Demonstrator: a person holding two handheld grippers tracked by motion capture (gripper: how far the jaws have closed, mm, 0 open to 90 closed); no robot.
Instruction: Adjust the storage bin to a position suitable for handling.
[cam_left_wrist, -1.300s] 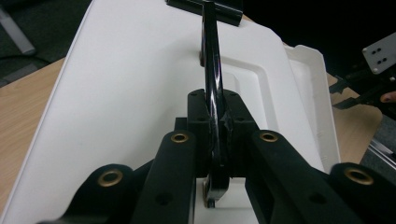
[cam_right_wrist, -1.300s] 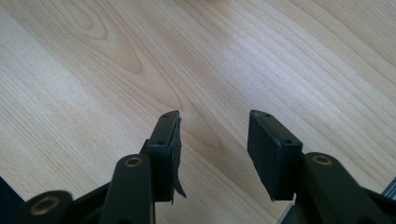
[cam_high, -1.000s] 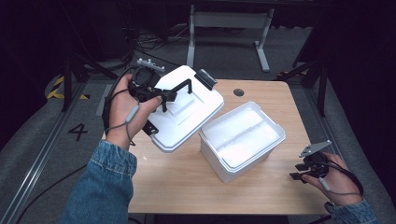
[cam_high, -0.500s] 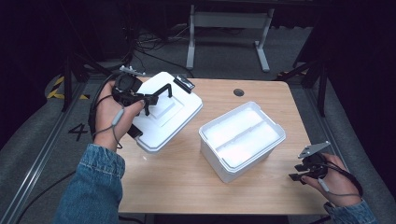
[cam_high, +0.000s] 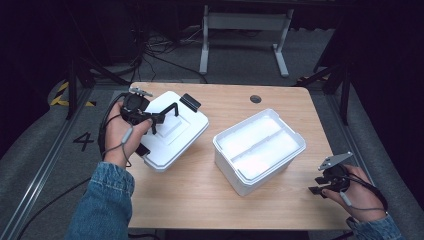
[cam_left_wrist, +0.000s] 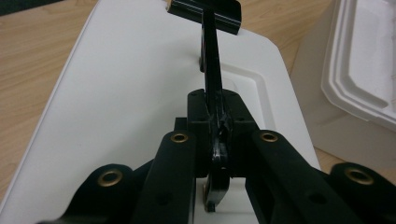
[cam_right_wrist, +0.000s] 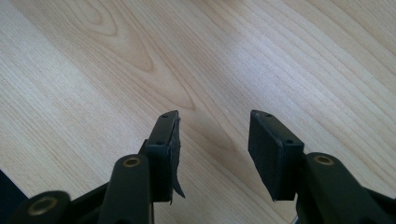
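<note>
A white foam lid (cam_high: 176, 141) lies low over the left part of the wooden table (cam_high: 200, 195), and my left gripper (cam_high: 166, 126) is shut on it, one black pad at its far edge and one at its near edge. In the left gripper view the lid (cam_left_wrist: 116, 93) spreads under the gripper (cam_left_wrist: 210, 107), whose arm runs across its raised centre. To the right stands the open white foam box (cam_high: 260, 150), also seen as a wall and rim (cam_left_wrist: 364, 70). My right gripper (cam_high: 315, 190) hovers at the table's front right corner, open, with bare wood between its pads (cam_right_wrist: 215, 144).
A round cable hole (cam_high: 255, 99) sits near the table's far edge. Behind the table stands a grey metal frame (cam_high: 245, 22), with cables on the floor (cam_high: 150, 50) to its left. A strip of bare wood separates lid and box.
The left hand has carried the lid leftward and down, away from the box, and the lid now lies flatter near the table's left edge. The right hand has stayed put.
</note>
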